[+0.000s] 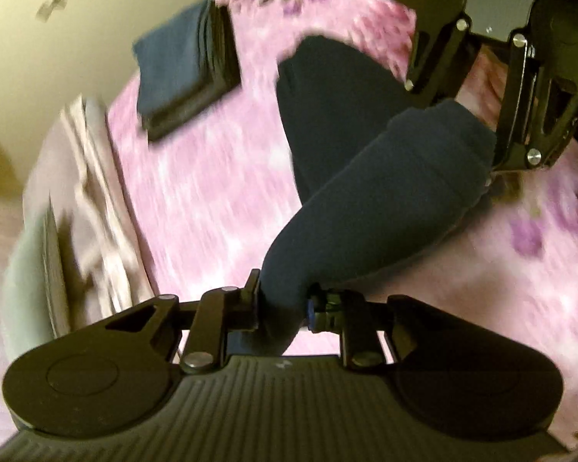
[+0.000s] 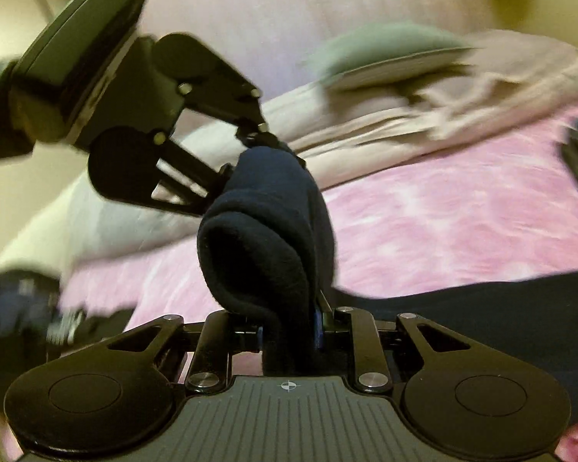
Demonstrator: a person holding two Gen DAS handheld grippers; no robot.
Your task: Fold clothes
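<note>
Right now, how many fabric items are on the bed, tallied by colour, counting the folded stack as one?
Navy, held by the left gripper and right gripper: 1, the navy garment
Navy, folded: 1, the stack
Beige: 1, the crumpled blanket
Grey-green: 1, the pillow
Pink: 1, the floral bedspread
Total: 5

navy garment (image 1: 366,200) | pink-and-purple floral bedspread (image 1: 196,192) | navy folded stack (image 1: 181,73) | beige blanket (image 2: 481,88)
</note>
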